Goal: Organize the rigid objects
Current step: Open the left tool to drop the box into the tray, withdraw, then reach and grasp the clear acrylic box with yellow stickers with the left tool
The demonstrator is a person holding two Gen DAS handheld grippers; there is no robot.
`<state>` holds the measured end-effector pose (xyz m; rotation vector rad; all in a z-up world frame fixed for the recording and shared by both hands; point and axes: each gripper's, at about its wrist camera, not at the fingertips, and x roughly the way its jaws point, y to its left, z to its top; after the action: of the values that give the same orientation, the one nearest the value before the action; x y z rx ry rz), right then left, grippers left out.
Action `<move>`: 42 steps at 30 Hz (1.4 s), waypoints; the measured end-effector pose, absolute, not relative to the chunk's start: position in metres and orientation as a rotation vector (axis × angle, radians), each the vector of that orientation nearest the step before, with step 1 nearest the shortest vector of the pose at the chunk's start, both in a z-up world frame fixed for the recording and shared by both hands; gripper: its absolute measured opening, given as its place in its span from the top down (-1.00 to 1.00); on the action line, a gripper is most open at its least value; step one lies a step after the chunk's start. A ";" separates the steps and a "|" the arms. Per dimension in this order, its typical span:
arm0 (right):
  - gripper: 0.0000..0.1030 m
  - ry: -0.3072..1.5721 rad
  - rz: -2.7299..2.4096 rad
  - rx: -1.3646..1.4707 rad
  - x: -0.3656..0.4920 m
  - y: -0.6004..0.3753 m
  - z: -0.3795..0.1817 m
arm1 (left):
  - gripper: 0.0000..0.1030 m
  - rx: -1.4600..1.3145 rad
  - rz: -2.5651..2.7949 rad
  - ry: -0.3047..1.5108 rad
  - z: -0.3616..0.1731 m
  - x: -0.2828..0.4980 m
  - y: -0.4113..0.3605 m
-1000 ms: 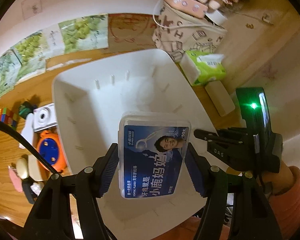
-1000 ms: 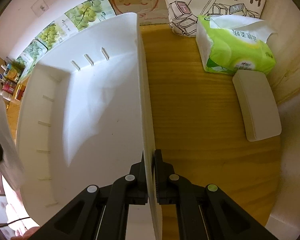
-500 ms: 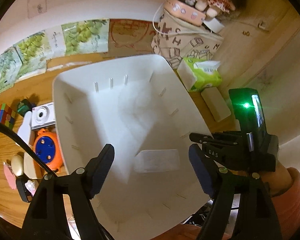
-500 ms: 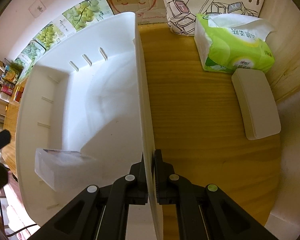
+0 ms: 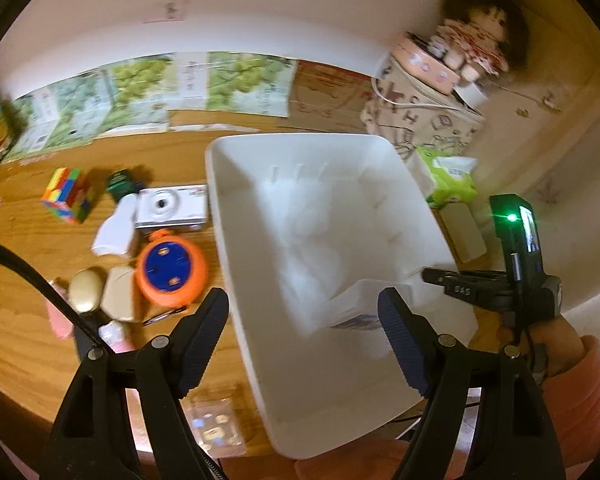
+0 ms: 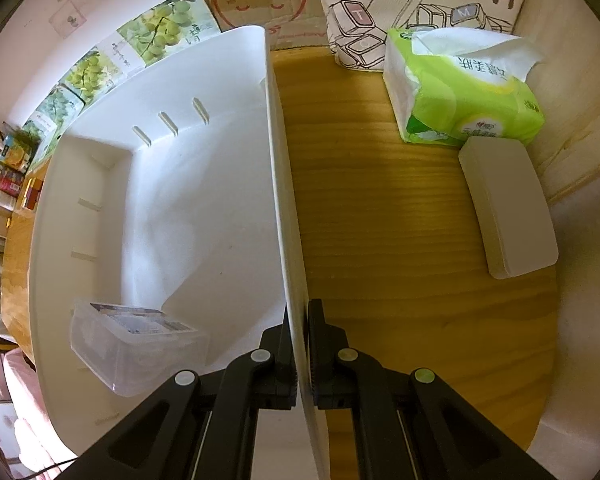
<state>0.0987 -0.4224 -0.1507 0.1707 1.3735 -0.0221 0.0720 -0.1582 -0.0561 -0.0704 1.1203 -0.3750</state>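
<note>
We are holding the left gripper (image 5: 303, 330) with its fingers (image 5: 204, 330) spread wide and nothing between the pads, hovering over the near left wall of the white bin (image 5: 236, 216). The floss box (image 6: 134, 346) is lying inside the bin, on its floor at the near end, just beyond our right-hand fingertip in the left view and well to the left of the right gripper's fingers (image 6: 322, 346). We are keeping the right gripper (image 6: 299, 336) clamped shut on the bin's right wall (image 6: 284, 184), one finger inside and one outside. Left of our left fingers, on the table (image 5: 28, 248), a cube (image 5: 69, 194), a camera (image 5: 171, 209) and an orange disc (image 5: 171, 268) are sitting outside the bin. Right of the right fingers are lying a tissue pack (image 6: 462, 92) and a pale case (image 6: 508, 208).
</note>
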 end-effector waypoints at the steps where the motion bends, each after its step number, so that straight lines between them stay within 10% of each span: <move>1: 0.93 1.376 -0.024 0.167 0.099 -0.422 -0.151 | -0.55 -0.075 -0.360 1.119 -0.056 0.070 -0.153; 42: 0.86 1.396 -0.110 0.067 0.102 -0.395 -0.151 | -0.66 0.060 -0.292 1.380 -0.151 -0.002 -0.076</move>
<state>0.1017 -0.3951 -0.1506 0.0671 1.3957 -0.1097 -0.0023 -0.0765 -0.1515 0.0603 1.3802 -0.2921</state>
